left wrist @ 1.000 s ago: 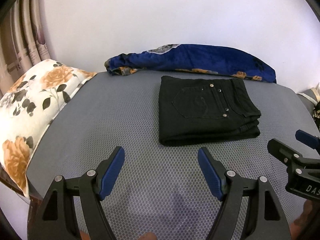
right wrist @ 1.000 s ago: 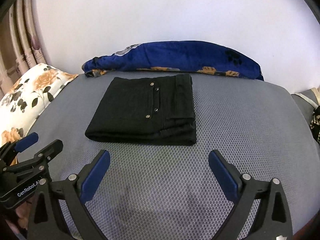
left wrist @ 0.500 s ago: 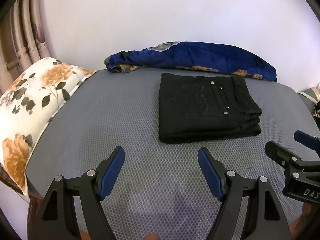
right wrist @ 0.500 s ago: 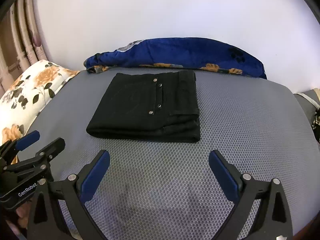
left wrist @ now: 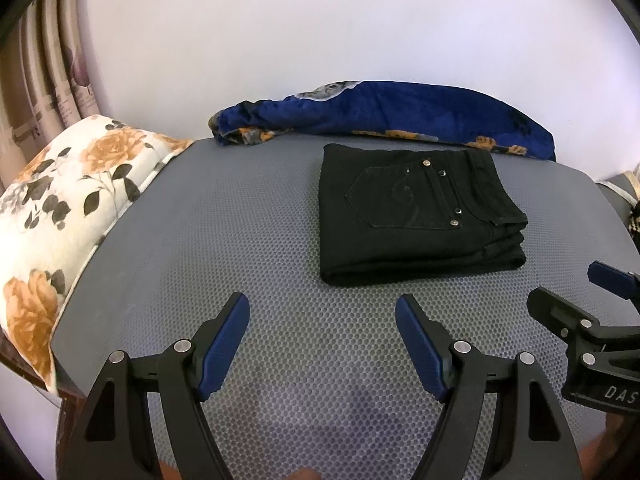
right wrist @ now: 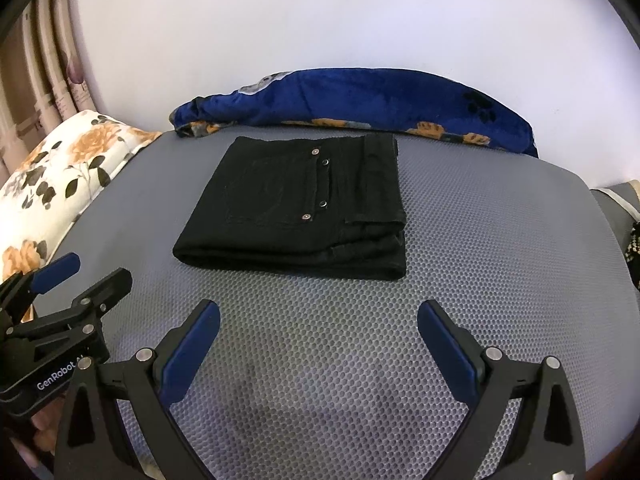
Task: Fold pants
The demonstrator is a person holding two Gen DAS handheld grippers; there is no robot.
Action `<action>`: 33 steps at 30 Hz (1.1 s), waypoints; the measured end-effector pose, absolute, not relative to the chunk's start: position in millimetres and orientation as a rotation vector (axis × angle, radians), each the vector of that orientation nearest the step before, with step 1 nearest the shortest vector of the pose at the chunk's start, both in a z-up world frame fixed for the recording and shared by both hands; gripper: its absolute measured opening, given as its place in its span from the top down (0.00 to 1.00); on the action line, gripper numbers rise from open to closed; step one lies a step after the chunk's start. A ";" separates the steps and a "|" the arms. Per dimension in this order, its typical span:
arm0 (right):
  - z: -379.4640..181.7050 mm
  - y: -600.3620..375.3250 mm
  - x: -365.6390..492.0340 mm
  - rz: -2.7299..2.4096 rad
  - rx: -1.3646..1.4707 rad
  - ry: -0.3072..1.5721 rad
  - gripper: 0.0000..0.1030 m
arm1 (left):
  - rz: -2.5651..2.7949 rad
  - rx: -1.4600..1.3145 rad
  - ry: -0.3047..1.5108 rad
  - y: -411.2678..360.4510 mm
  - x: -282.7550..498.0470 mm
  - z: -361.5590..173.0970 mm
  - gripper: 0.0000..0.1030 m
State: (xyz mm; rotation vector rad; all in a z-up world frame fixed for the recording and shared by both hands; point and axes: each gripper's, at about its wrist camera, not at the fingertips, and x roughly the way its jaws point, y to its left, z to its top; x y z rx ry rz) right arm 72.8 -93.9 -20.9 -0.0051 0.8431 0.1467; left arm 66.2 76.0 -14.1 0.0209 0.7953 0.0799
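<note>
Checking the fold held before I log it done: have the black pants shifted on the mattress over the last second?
No. The black pants keep the same gap to the blue blanket behind them; only the cameras drifted slightly. Both grippers are open and clear.

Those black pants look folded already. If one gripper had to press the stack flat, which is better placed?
Probably the right gripper: the black pants lie nearly straight ahead of its open fingers. From the left gripper they sit off to the right. Both are empty, short of the stack.
</note>
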 end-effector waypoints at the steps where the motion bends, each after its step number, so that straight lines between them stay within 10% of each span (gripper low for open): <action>1: -21.2 -93.9 72.8 0.149 -0.005 0.843 0.04 | 0.081 0.022 0.794 76.3 66.4 -14.4 0.26; 33: -31.0 -90.0 73.2 0.154 -0.003 0.875 0.04 | 0.089 0.030 0.803 75.4 66.2 -20.2 0.26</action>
